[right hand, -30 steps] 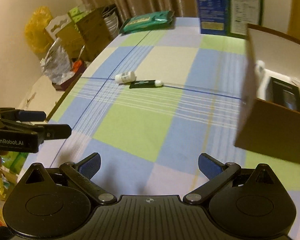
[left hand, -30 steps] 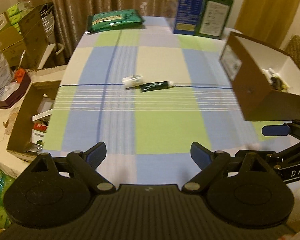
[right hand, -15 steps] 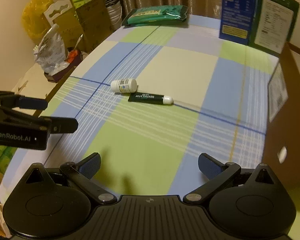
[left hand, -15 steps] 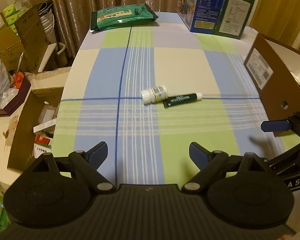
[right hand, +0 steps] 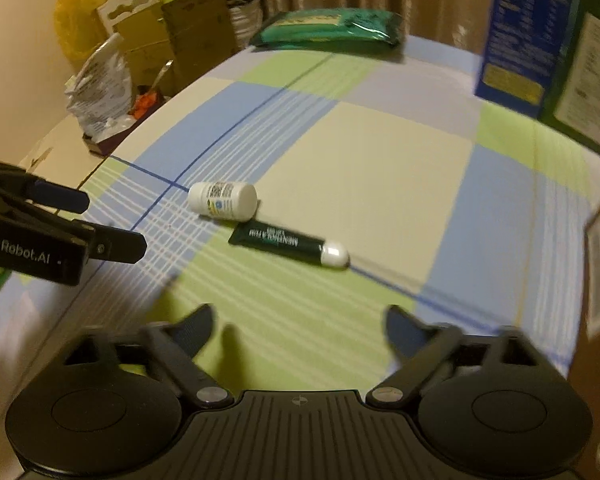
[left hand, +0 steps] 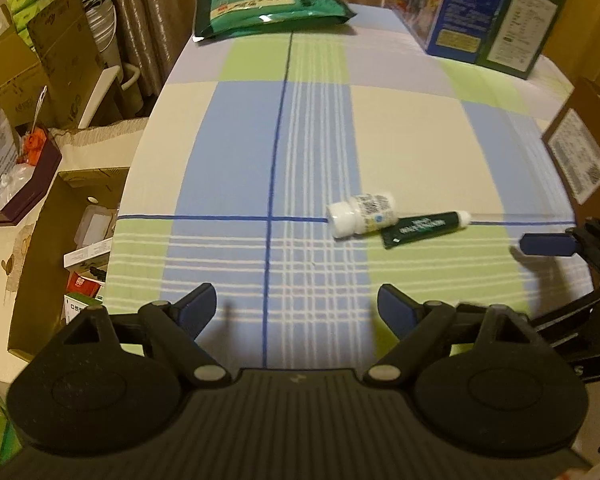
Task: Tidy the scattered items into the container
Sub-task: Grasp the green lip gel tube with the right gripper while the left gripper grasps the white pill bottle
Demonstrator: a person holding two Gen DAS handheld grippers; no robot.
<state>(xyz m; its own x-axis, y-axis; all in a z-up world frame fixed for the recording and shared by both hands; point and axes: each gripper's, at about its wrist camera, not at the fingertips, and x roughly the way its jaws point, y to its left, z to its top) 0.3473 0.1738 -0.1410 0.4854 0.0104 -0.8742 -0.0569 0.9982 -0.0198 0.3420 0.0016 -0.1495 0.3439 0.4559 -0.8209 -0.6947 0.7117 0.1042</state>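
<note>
A small white pill bottle [left hand: 361, 214] lies on its side on the checked tablecloth, touching a dark green tube [left hand: 424, 229] with a white cap. Both also show in the right wrist view, the bottle [right hand: 223, 201] and the tube [right hand: 288, 244]. My left gripper [left hand: 296, 307] is open and empty, short of the two items. My right gripper [right hand: 300, 326] is open and empty, just short of the tube. The brown cardboard container [left hand: 584, 148] stands at the right edge of the table; its inside is hidden.
A green packet [left hand: 270, 6] and blue and green cartons [left hand: 486, 20] stand at the table's far end. Boxes and bags [left hand: 40, 92] crowd the floor beyond the left table edge. The right gripper's fingers [left hand: 548, 245] show at the right of the left wrist view.
Both grippers have moved forward and toward the bottle and tube, which now appear larger and nearer. The container has slid to the right edge of both views. Both jaws stayed open.
</note>
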